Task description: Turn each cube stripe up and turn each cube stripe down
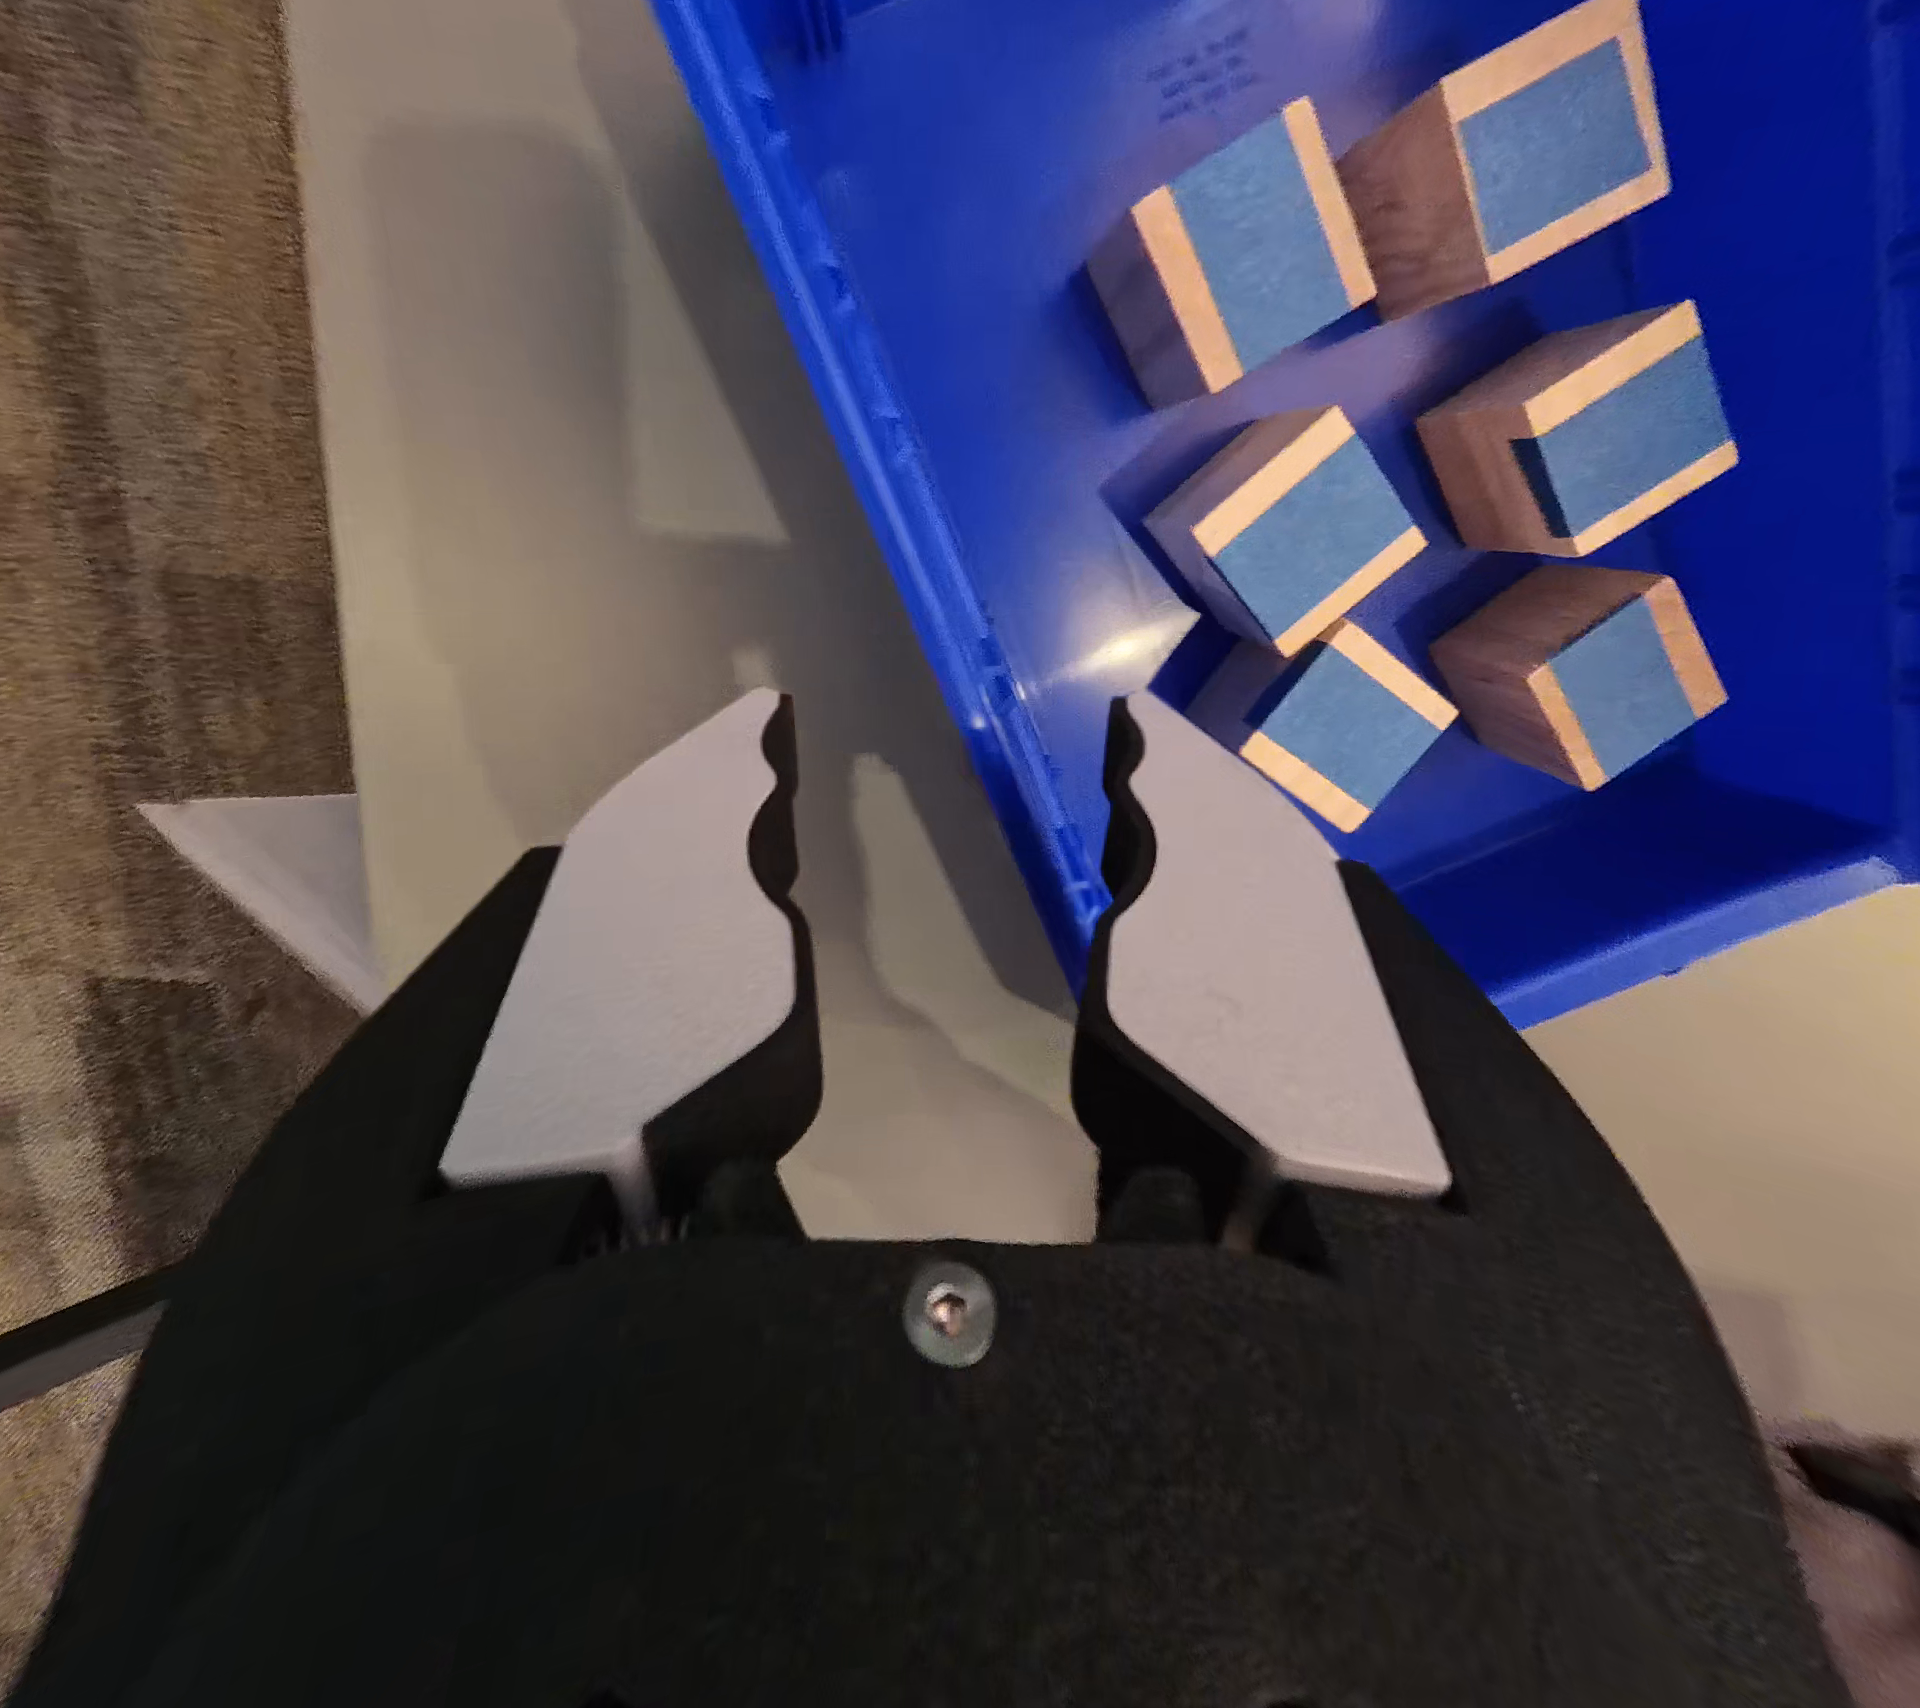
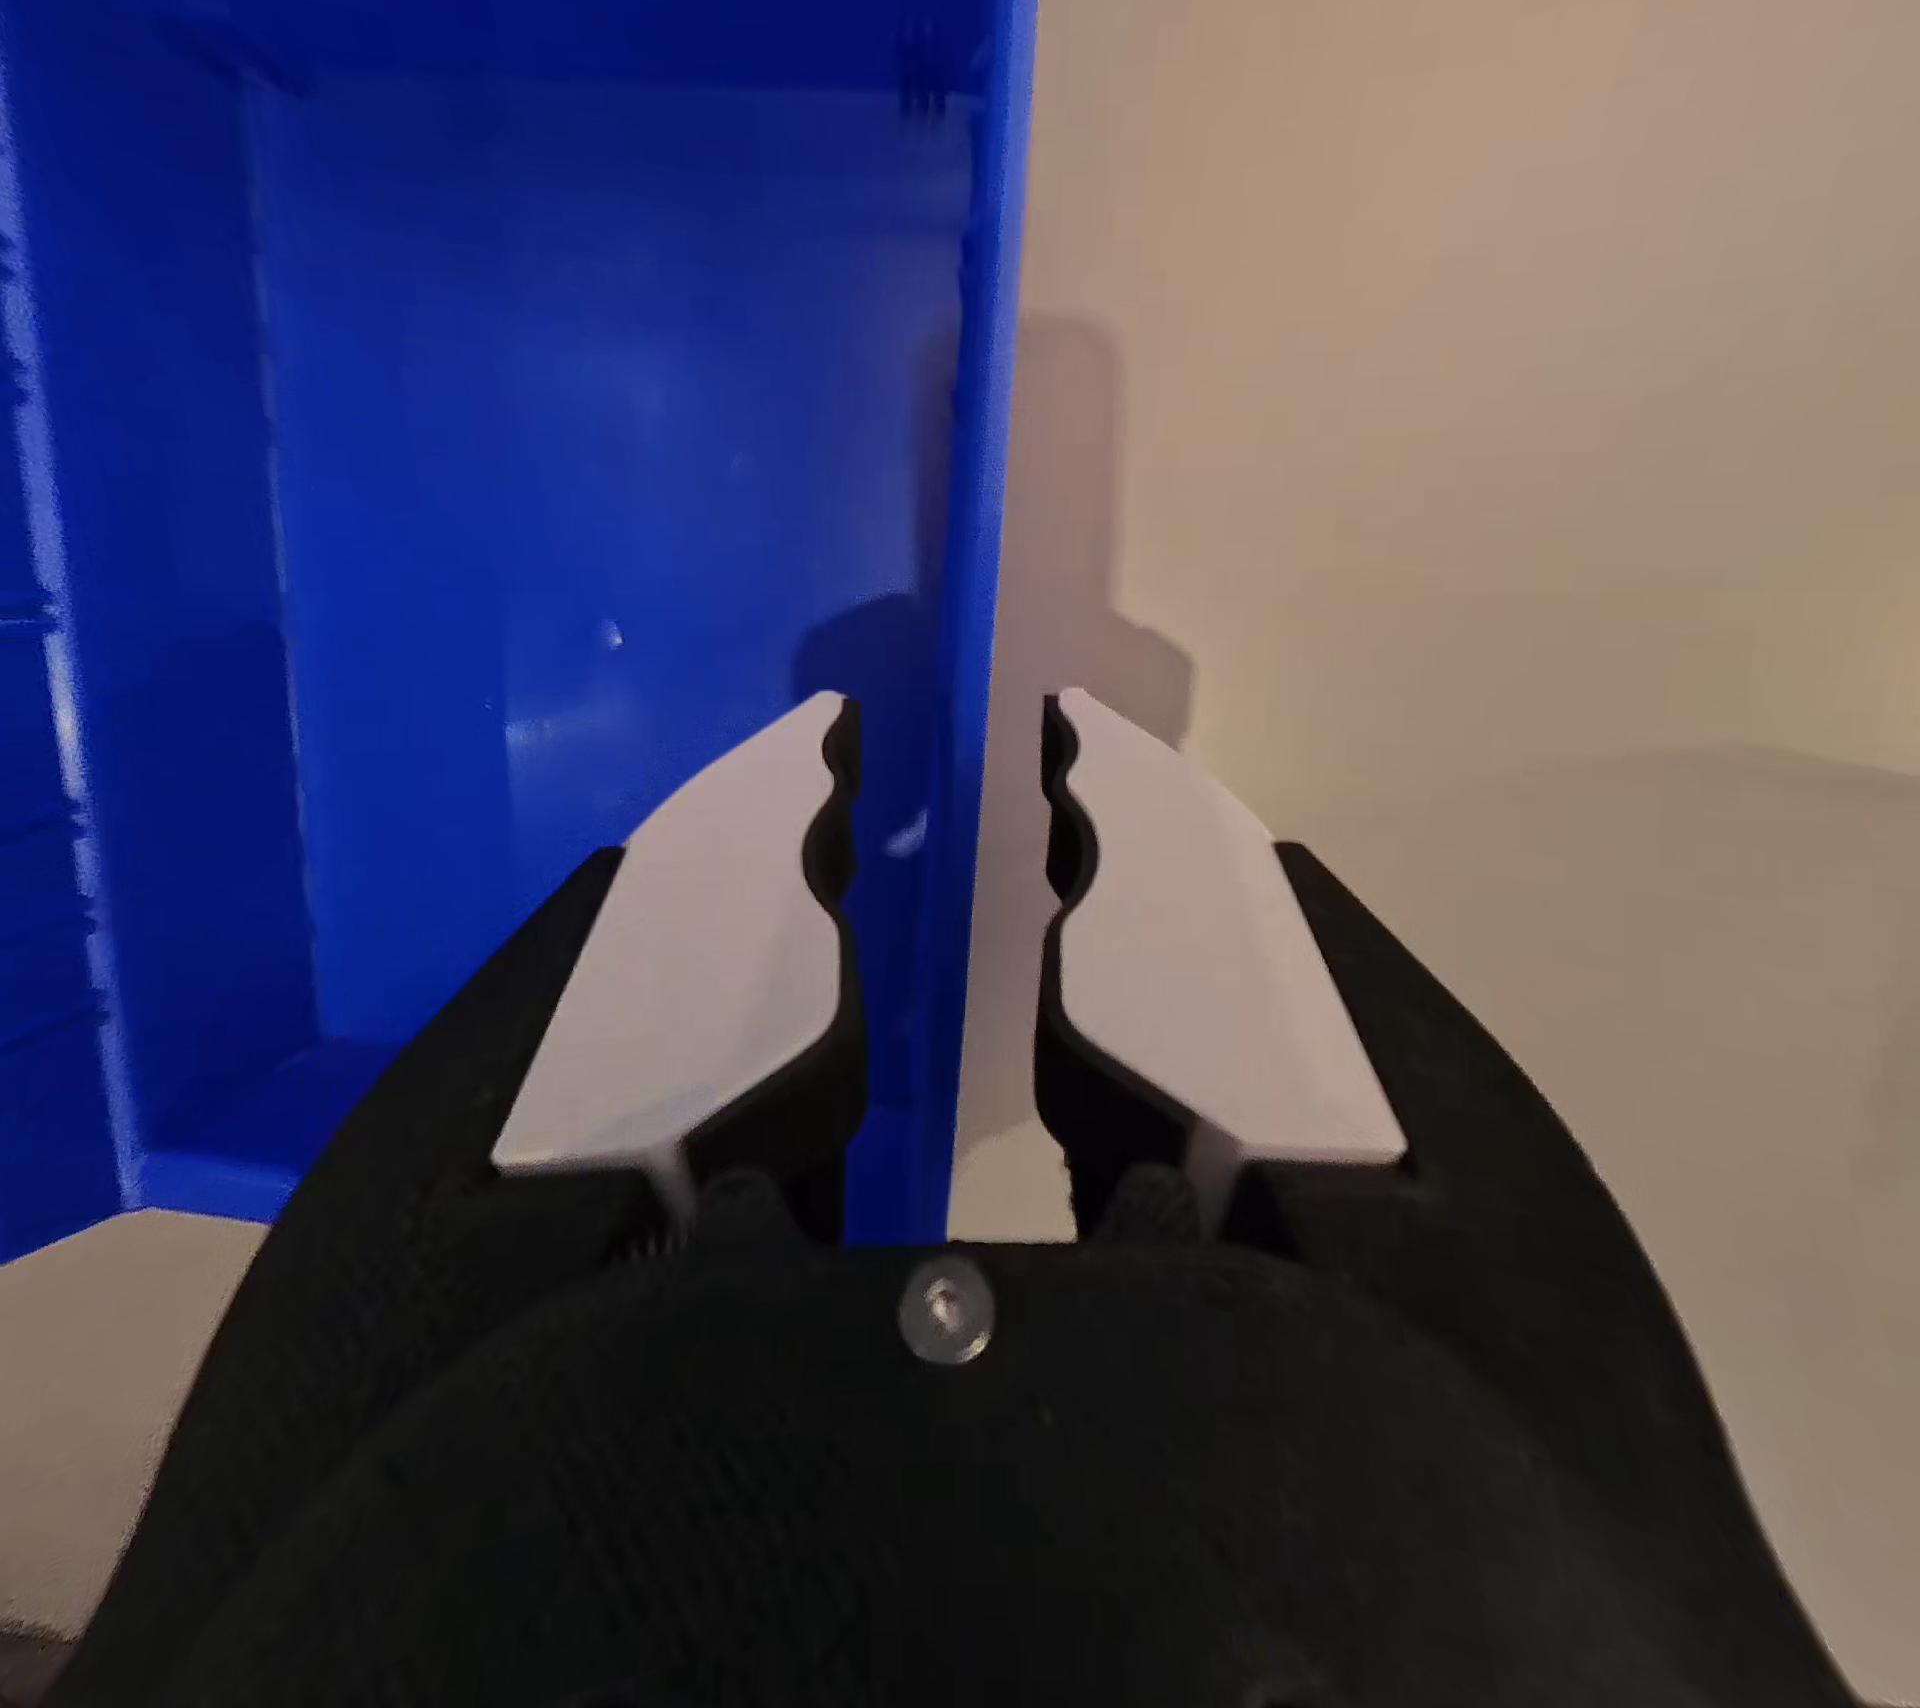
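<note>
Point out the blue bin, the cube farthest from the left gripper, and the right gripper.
Blue bin [image 1: 997, 131]: left wrist view, bare floor.
Farthest cube [image 1: 1548, 146]: left wrist view, its taped top face.
Right gripper [image 2: 951, 708]: right wrist view, gap between its open fingertips.

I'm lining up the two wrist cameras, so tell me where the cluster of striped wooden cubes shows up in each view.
Left wrist view: the six cubes sit in the right half of the picture, on the floor of the blue bin, stripe faces showing, ahead and right of the left gripper.
Right wrist view: no cubes in it; only bare bin floor shows.
Shared landmark: the blue bin, whose long side wall runs between each gripper's open jaws.
</note>
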Action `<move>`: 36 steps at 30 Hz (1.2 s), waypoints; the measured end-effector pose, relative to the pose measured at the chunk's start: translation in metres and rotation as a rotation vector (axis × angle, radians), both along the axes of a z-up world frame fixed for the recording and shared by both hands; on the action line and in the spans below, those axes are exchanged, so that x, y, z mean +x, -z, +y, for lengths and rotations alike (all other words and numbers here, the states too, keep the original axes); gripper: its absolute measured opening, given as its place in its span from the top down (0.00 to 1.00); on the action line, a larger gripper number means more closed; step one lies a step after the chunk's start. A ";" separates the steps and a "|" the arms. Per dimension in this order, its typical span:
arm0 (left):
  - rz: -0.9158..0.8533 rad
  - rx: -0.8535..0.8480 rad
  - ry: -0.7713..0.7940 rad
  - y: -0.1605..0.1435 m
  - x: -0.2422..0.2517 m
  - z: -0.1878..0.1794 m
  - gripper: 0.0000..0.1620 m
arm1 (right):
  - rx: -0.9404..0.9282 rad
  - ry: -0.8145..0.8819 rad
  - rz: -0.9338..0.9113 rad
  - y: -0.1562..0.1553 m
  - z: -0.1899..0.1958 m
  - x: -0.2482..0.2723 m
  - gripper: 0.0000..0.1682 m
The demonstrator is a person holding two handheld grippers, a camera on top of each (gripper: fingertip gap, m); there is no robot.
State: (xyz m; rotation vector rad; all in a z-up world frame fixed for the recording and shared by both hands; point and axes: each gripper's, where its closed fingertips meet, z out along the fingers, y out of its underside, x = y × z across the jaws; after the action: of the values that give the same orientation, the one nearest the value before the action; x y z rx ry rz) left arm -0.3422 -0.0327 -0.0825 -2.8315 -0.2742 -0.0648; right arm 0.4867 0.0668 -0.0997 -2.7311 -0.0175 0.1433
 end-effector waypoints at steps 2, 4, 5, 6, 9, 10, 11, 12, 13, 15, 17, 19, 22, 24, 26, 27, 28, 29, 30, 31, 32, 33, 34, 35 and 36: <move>0.002 -0.038 0.004 0.007 0.003 -0.001 0.65 | -0.015 -0.016 -0.014 0.006 0.000 -0.001 0.79; 0.014 -0.092 0.014 0.015 0.004 -0.004 0.65 | -0.021 -0.028 0.006 0.010 0.000 -0.005 0.79; 0.026 -0.111 0.014 0.017 0.004 -0.005 0.65 | -0.023 -0.033 0.009 0.011 0.001 -0.006 0.79; 0.040 -0.132 0.008 0.020 0.002 -0.006 0.69 | -0.024 -0.037 0.008 0.012 0.001 -0.006 0.79; 0.078 -0.161 -0.025 0.023 -0.004 -0.005 0.69 | -0.020 -0.052 0.013 0.012 0.003 -0.009 0.79; 0.090 -0.169 -0.028 0.023 -0.005 -0.005 0.70 | -0.019 -0.055 0.015 0.013 0.003 -0.010 0.79; 0.112 -0.175 -0.031 0.022 -0.007 -0.004 0.70 | -0.020 -0.059 0.013 0.013 0.004 -0.011 0.79; 0.131 -0.178 -0.031 0.021 -0.008 -0.003 0.71 | -0.022 -0.062 0.009 0.014 0.004 -0.012 0.79; 0.145 -0.180 -0.025 0.020 -0.007 -0.002 0.74 | -0.023 -0.067 0.005 0.014 0.004 -0.013 0.79; 0.180 -0.183 -0.021 0.018 -0.009 -0.001 0.75 | -0.030 -0.068 -0.016 0.016 0.004 -0.012 0.79; 0.193 -0.195 -0.028 0.018 -0.010 -0.001 0.75 | -0.032 -0.067 -0.032 0.017 0.005 -0.012 0.79; 0.196 -0.210 -0.018 0.020 -0.009 -0.002 0.76 | -0.030 -0.064 -0.034 0.017 0.005 -0.012 0.80; 0.183 -0.214 0.000 0.022 -0.005 -0.002 0.79 | -0.030 -0.057 -0.024 0.017 0.003 -0.012 0.81; 0.165 -0.212 0.015 0.024 -0.002 -0.001 0.83 | -0.030 -0.058 -0.026 0.017 0.001 -0.012 0.80; 0.165 -0.210 0.034 0.025 0.000 0.001 0.85 | -0.035 -0.063 -0.026 0.018 -0.001 -0.012 0.81; 0.171 -0.214 0.043 0.025 -0.001 0.001 0.85 | -0.041 -0.065 -0.022 0.018 -0.003 -0.012 0.81; 0.174 -0.215 0.050 0.025 0.000 0.001 0.85 | -0.051 -0.067 -0.016 0.019 -0.005 -0.012 0.81; 0.170 -0.208 0.061 0.025 0.000 0.003 0.85 | -0.061 -0.068 -0.012 0.019 -0.007 -0.012 0.82; 0.163 -0.196 0.074 0.025 0.001 0.004 0.84 | -0.070 -0.070 -0.011 0.020 -0.009 -0.012 0.82; 0.153 -0.180 0.088 0.025 0.002 0.007 0.84 | -0.079 -0.070 -0.012 0.021 -0.012 -0.011 0.83; 0.144 -0.164 0.103 0.025 0.002 0.010 0.85 | -0.088 -0.070 -0.014 0.021 -0.014 -0.011 0.83; 0.138 -0.150 0.117 0.025 0.003 0.013 0.85 | -0.096 -0.070 -0.018 0.022 -0.016 -0.010 0.84; 0.138 -0.138 0.132 0.025 0.003 0.016 0.85 | -0.103 -0.067 -0.020 0.023 -0.018 -0.009 0.84; 0.142 -0.130 0.148 0.025 0.003 0.019 0.85 | -0.113 -0.065 -0.019 0.025 -0.019 -0.009 0.84; 0.150 -0.122 0.165 0.025 0.003 0.021 0.85 | -0.128 -0.064 -0.018 0.026 -0.021 -0.009 0.85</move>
State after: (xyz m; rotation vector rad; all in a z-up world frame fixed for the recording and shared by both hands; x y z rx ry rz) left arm -0.3395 -0.0112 -0.1075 -2.9547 -0.0120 0.1342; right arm 0.4782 0.0463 -0.1260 -2.8607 -0.1035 0.1430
